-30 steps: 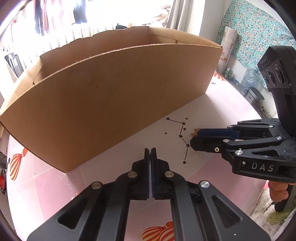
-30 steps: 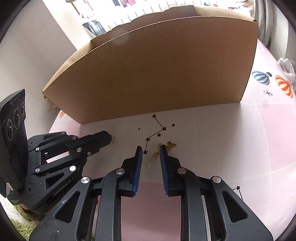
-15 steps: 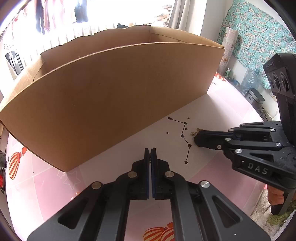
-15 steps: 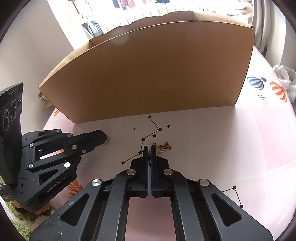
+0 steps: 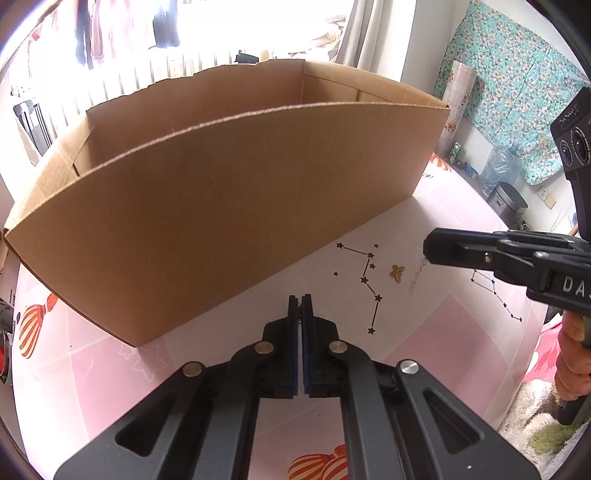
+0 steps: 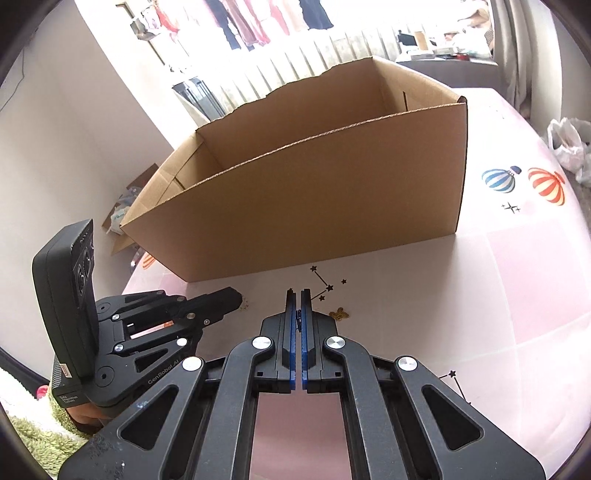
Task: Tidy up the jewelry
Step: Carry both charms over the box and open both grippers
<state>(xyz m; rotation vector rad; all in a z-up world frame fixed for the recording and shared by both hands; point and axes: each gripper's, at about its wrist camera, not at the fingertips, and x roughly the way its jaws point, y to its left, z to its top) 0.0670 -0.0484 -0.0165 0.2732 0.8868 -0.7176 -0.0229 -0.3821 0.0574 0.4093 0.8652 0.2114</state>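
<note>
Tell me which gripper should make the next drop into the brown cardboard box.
Right, probably. The right gripper is shut on a thin gold chain that dangles from its tip, facing the brown cardboard box. The left gripper is shut too, with no jewelry visible in it.

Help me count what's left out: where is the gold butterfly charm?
In the left wrist view, the gold butterfly charm lies on the pink table, right of the printed star line and short of the cardboard box.

Hanging laundry (image 6: 258,22), floral curtain (image 5: 517,92), water jug (image 5: 496,170), plastic bag (image 6: 569,144)
</note>
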